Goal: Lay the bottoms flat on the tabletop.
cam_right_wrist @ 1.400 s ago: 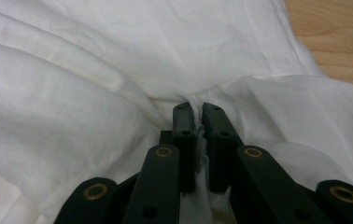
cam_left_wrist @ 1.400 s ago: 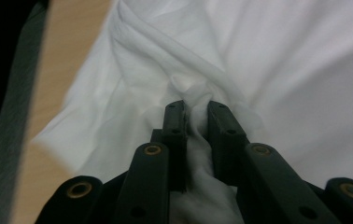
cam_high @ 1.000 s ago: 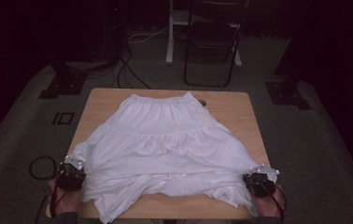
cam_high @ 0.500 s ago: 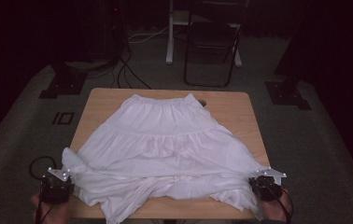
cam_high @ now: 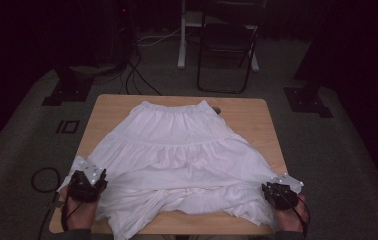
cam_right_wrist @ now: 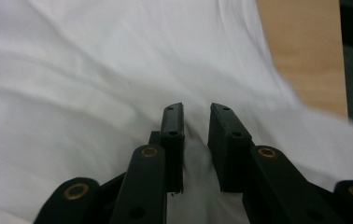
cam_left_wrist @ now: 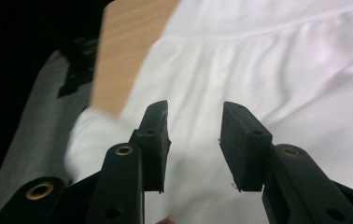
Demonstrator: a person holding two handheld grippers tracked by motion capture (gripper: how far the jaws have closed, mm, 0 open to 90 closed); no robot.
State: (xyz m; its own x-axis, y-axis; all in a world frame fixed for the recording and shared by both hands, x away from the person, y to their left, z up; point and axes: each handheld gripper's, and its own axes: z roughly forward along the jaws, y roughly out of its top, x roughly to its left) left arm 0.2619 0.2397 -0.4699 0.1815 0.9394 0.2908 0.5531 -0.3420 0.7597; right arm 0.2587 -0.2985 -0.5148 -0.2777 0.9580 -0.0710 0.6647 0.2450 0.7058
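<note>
My left gripper (cam_high: 88, 184) sits at the near left corner of the table (cam_high: 249, 112), over the edge of the white skirt (cam_high: 177, 160). Its jaws have just been opening; in the left gripper view my left gripper (cam_left_wrist: 194, 140) stands with a clear gap between the pads, and the cloth lies below that gap, not pinched by either pad. So on that side the skirt is let go.

The skirt lies spread flat over most of the wooden table, waistband at the far side, tiers fanning out toward me. Its hem is bunched and rumpled along the near edge, and a fold hangs off the near edge left of middle.

My right gripper (cam_high: 277, 194) rests at the near right corner, on the skirt's hem. In the right gripper view my right gripper (cam_right_wrist: 196, 144) shows a narrow gap, and its jaws have just been opening too. A ridge of white cloth rises into that gap. The pads look clear of it, so I read this side as released as well.

Nothing on the table holds or contains anything.
</note>
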